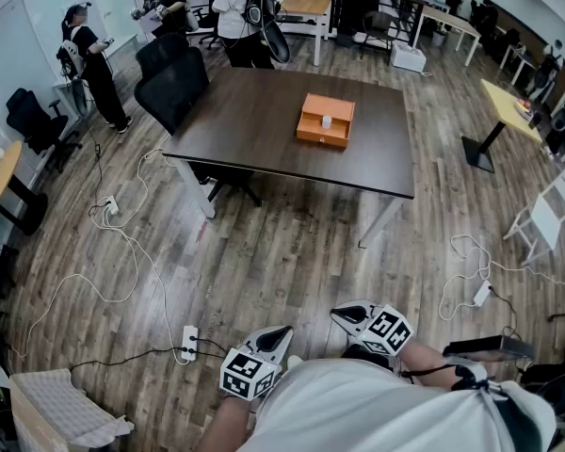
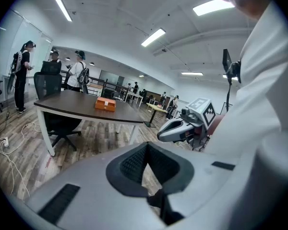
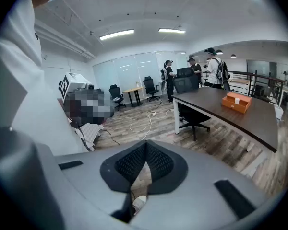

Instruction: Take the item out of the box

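Observation:
An orange box (image 1: 325, 121) lies open on the dark brown table (image 1: 264, 130), far ahead of me, with a small white item (image 1: 327, 121) in it. The same box (image 2: 105, 104) is small in the left gripper view, and the box (image 3: 236, 102) sits at the right in the right gripper view. Both grippers are held close to my body, well short of the table. My left gripper (image 1: 279, 331) (image 2: 146, 145) is shut with nothing in it. My right gripper (image 1: 340, 314) (image 3: 145, 143) is also shut and empty, and it shows beside the left one (image 2: 162, 136).
Black office chairs (image 1: 174, 78) stand at the table's left end. Several people (image 1: 94, 64) stand beyond it. Cables and a power strip (image 1: 189, 342) lie on the wooden floor between me and the table. A cardboard box (image 1: 61, 412) is at lower left.

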Demonstrator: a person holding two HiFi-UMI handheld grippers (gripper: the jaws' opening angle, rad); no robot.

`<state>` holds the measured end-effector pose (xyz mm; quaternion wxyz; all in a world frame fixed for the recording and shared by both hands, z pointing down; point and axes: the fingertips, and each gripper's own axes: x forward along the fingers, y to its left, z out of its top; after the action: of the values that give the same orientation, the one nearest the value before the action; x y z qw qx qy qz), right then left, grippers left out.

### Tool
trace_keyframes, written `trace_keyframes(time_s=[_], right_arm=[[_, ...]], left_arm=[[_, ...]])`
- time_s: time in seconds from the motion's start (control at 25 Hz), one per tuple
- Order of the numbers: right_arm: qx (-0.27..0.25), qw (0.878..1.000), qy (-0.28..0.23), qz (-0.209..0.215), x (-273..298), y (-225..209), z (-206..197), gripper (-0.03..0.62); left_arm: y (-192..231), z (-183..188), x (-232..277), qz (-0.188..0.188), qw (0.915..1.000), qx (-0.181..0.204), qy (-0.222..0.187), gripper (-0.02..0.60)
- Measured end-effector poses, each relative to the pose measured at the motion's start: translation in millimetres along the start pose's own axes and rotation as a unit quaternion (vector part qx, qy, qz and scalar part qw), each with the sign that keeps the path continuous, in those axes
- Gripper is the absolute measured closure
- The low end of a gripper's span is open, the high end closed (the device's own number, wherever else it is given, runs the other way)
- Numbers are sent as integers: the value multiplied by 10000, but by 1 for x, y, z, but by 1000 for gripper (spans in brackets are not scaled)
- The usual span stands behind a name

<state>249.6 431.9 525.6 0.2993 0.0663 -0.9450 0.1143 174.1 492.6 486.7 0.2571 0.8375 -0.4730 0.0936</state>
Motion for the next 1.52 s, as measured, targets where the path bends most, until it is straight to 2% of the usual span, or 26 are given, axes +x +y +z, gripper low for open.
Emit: trace_keyframes(time_s=[0.2, 0.4, 0.68, 0.88, 1.2, 1.36, 1.52], right_arm=[[-80, 10000, 4, 54, 8, 8, 9, 593], [50, 9999, 24, -143, -2, 5, -3, 594], [391, 9982, 69, -440, -20, -35, -15, 593], [440, 9982, -33, -395, -13, -95, 2, 594], [335, 9974, -481, -420, -6, -230, 50, 591], [379, 9971, -540, -380, -4, -289, 58, 587], [543, 9965, -477, -426, 9, -334, 61, 520]], left_arm=[[6, -1, -8, 91, 9999, 101, -17, 572], [9, -3, 1, -2, 9998, 198, -13, 572], [16, 10, 41, -287, 9991, 240, 189, 572], [35, 49, 84, -242, 9990, 289, 239, 572], [84, 127, 177, 79, 9982, 525, 286, 571], [104, 161, 226, 123, 9985, 487, 207, 526], [126, 185, 257, 104, 9990, 399, 193, 523]])
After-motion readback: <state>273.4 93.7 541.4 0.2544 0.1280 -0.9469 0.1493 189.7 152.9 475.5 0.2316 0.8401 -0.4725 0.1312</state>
